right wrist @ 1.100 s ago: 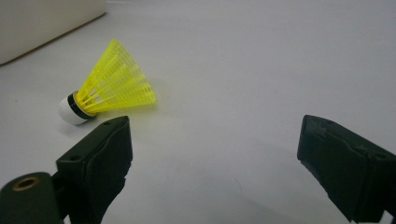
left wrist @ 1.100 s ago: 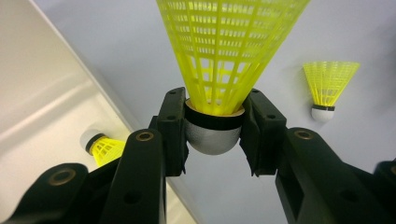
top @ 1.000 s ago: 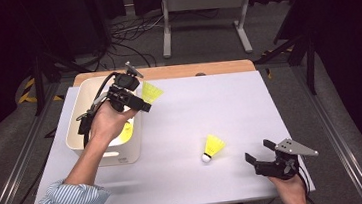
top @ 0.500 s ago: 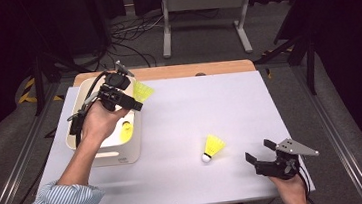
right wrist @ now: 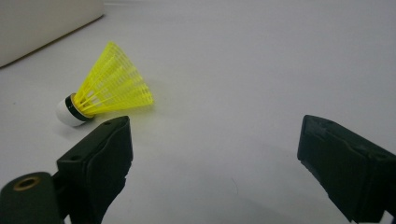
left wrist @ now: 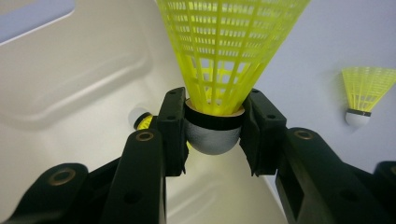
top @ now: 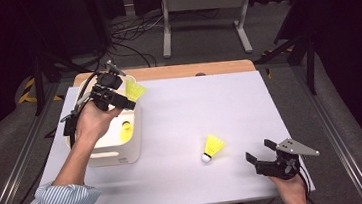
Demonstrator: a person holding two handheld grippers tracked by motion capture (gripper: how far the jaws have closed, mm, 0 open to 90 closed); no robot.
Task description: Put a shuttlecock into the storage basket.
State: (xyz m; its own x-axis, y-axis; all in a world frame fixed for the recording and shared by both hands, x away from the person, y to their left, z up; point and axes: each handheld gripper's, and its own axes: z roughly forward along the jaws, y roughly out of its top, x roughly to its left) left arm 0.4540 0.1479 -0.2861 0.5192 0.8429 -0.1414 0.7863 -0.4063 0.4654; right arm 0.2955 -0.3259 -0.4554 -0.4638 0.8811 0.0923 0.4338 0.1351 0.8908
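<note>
My left gripper [top: 128, 105] [left wrist: 212, 133] is shut on the white cork of a yellow shuttlecock [top: 135, 89] [left wrist: 224, 56], whose skirt sticks out past the jaws. It hangs above the right rim of a white bin [top: 133, 136] [left wrist: 70, 84]. Inside the bin lies another yellow shuttlecock [top: 126, 134] [left wrist: 141, 121]. A third shuttlecock [top: 213, 146] [right wrist: 105, 91] [left wrist: 364, 93] lies on its side on the white table. My right gripper [top: 263, 155] [right wrist: 212, 163] stands open near the table's front right corner, a little to the right of that shuttlecock, with nothing between its pads.
The white tabletop [top: 209, 99] has a wooden strip [top: 186, 70] along its far edge. Metal rails run down both sides of the table. A stand and cables sit on the floor behind.
My left gripper has carried the shuttlecock leftwards and a little farther back, over the bin's rim. The right gripper and the shuttlecock on the table have stayed put.
</note>
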